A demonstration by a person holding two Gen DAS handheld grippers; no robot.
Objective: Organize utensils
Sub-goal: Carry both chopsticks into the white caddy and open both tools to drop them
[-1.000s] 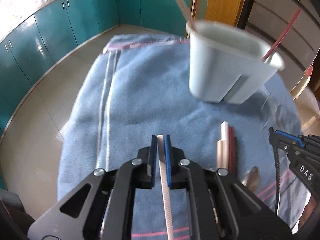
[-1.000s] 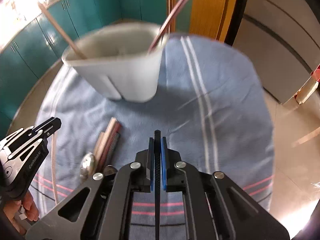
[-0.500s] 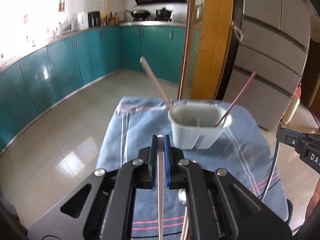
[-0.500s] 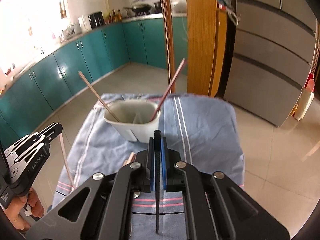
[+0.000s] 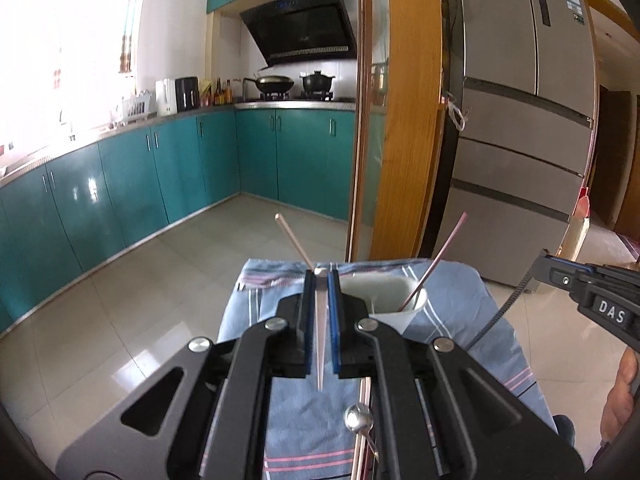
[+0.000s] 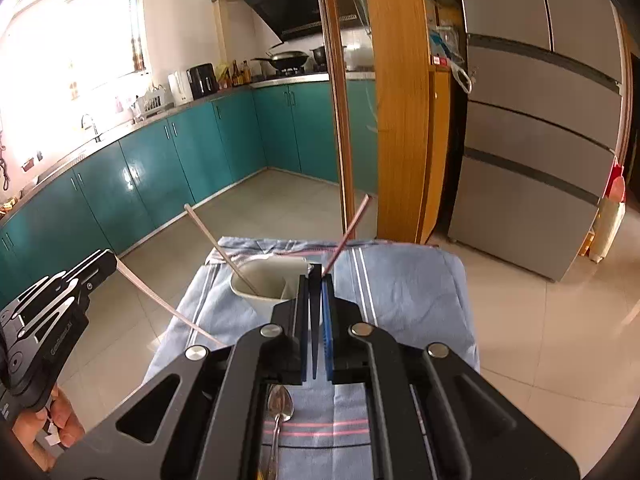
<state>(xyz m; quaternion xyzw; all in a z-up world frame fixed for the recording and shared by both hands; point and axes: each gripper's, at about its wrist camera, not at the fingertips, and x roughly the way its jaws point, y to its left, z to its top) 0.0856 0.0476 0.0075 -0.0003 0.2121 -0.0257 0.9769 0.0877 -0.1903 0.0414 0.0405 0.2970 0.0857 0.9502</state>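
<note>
Chopsticks are half sorted: two lean in the white plastic holder point(image 6: 266, 284) by the blue-towelled table's point(image 6: 416, 284) far edge. Your left gripper point(image 5: 320, 280) clamps a pale chopstick point(image 5: 320, 344), your right gripper point(image 6: 316, 276) a black one point(image 6: 315, 320). A steel spoon point(image 6: 280, 404) waits near the front edge.

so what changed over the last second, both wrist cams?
Both grippers pulled up and back from the white plastic utensil holder, which now sits far smaller in both views. Nothing was grabbed or released: the left gripper stays shut on a pale chopstick, the right gripper on a black chopstick. The holder's two chopsticks, the metal spoon and the blue towel stayed put.
</note>
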